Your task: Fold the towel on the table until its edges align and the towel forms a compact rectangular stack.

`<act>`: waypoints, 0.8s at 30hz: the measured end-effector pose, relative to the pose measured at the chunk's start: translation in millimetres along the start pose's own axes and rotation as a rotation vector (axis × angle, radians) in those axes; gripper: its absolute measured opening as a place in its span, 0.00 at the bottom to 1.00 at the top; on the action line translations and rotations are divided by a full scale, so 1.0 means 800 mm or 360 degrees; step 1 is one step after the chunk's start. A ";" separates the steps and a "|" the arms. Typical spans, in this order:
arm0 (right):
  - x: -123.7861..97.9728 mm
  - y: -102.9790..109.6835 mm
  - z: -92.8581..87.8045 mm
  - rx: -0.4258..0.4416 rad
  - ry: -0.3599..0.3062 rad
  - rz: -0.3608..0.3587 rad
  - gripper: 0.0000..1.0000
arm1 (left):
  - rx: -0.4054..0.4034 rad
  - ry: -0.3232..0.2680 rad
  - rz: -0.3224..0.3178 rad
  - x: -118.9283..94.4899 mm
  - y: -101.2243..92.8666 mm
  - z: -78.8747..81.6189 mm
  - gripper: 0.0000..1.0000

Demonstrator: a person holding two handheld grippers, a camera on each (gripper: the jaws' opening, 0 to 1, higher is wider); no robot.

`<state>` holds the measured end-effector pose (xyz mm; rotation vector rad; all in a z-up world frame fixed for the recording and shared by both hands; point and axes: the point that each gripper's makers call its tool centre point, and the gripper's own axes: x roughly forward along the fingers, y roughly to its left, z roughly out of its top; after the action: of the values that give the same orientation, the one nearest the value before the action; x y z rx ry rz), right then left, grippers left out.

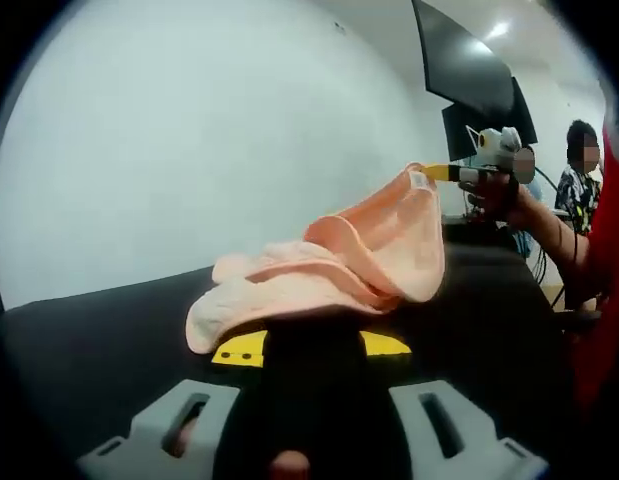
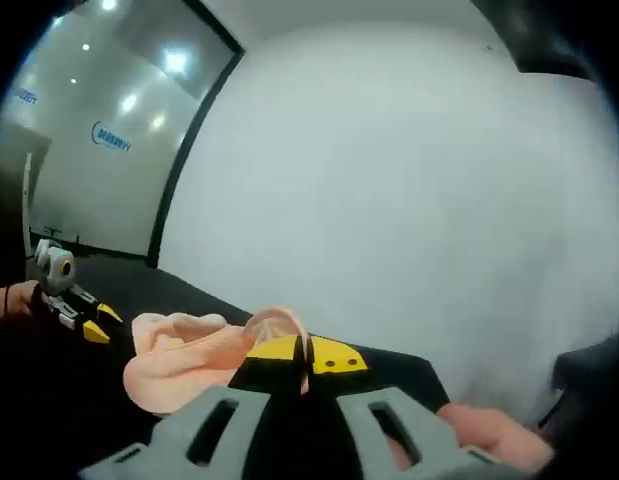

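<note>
A peach-pink towel (image 1: 329, 275) lies bunched on the black table (image 1: 99, 350), one corner lifted off it. In the left gripper view, the right gripper (image 1: 434, 174) pinches that raised corner at the right, jaws closed on the cloth, a person's hand (image 1: 504, 200) behind it. The left gripper (image 1: 314, 352) is closed on the towel's near edge. In the right gripper view, the left gripper (image 2: 101, 322) sits at the towel's (image 2: 179, 365) left side, while the right gripper (image 2: 301, 365) clamps a fold.

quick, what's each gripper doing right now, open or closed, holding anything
Left gripper: closed on an edge of the towel.
Right gripper: closed on a corner of the towel, lifted off the table.
</note>
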<state>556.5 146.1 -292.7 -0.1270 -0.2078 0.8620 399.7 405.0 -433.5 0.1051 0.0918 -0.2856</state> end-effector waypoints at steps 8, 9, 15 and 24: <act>-0.044 -0.081 -0.015 0.0020 0.0074 -0.0317 0.00 | 0.0005 0.0008 -0.0002 0.002 -0.001 -0.001 0.31; -0.049 -0.093 -0.018 0.0014 0.0091 -0.0375 0.00 | 0.0005 0.0006 0.0000 0.001 -0.001 -0.001 0.31; -0.070 -0.155 -0.028 -0.0143 0.0189 -0.0665 0.00 | -0.0002 0.0001 0.0002 0.001 -0.001 0.000 0.31; -0.082 -0.203 -0.071 -0.0190 0.0356 -0.0999 0.00 | -0.0008 -0.0037 0.0027 -0.002 0.002 0.006 0.31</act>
<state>647.9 -10.2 -324.6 -0.2522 -0.0790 0.2071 399.3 406.7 -428.8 0.0978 0.0687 -0.2695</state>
